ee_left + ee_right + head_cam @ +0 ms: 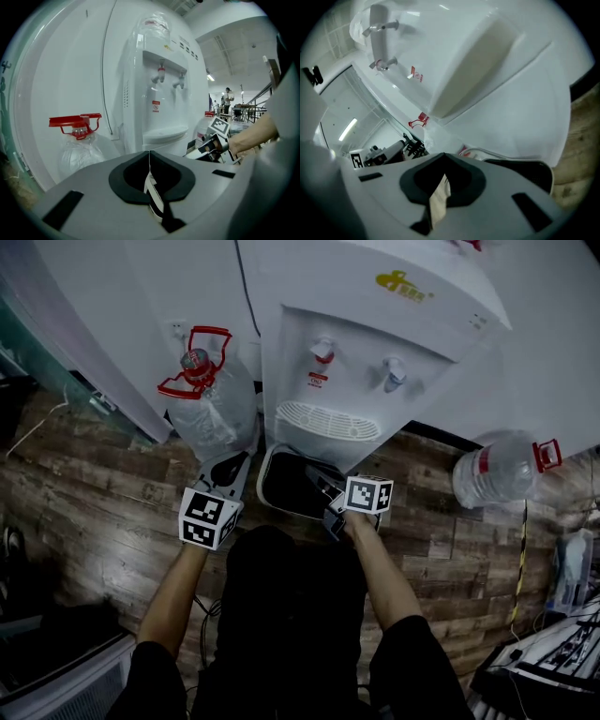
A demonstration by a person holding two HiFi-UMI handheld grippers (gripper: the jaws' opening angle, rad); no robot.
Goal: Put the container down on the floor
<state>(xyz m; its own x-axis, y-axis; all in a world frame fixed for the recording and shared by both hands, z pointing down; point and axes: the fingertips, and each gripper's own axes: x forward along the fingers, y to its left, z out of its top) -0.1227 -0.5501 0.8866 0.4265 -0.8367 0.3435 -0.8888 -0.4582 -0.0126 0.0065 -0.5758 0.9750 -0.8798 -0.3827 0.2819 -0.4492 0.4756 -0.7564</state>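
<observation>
Both grippers are pressed shut on nothing in front of an office water dispenser. The left gripper (225, 471) (149, 153) has its fingers closed tip to tip, pointing at the foot of a clear water bottle (211, 409) (77, 150) with a red cap and handle. The right gripper (328, 498) (443, 155), fingers also together and empty, hangs over the near edge of the container (263, 479) (525, 171), a black tub with a white rim. The tub lies just beyond and to the right of those fingertips, on the wooden floor (94, 493) against the base of the white water dispenser (366, 324) (159, 93). A second water bottle (497, 470) lies on its side well off to the right.
</observation>
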